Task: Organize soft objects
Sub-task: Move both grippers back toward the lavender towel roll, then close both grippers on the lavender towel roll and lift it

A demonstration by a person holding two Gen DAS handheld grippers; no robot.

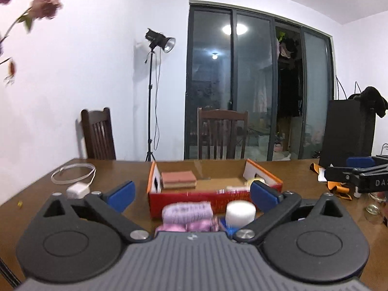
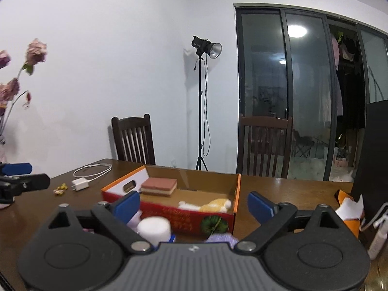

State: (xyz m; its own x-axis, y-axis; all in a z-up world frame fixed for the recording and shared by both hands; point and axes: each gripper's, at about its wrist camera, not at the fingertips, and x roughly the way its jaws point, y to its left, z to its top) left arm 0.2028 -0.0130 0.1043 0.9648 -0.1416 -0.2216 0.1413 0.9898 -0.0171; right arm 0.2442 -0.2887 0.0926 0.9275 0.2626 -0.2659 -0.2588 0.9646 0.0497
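Note:
An open red cardboard box (image 1: 194, 200) (image 2: 169, 215) stands on the brown table. Inside lie a pink-and-tan sponge stack (image 1: 178, 180) (image 2: 158, 187) at the left and a white-and-yellow plush toy (image 2: 213, 205) (image 1: 254, 181) at the right. In front of the box sit pink rolled cloths (image 1: 186, 212), a white foam roll (image 1: 240, 212) (image 2: 154, 228) and a purple-striped cloth (image 2: 222, 238). My left gripper (image 1: 192, 195) is open and empty above the pink cloths. My right gripper (image 2: 194, 206) is open and empty above the box's front wall.
A white charger with coiled cable (image 1: 77, 190) (image 2: 80, 184) lies at the table's left. Two dark wooden chairs (image 1: 222, 133) (image 2: 134, 138) stand behind the table. A light stand (image 2: 201, 101) is by the wall. Orange-and-white wrapping (image 2: 349, 208) and small glass jars (image 1: 373, 209) sit at the right.

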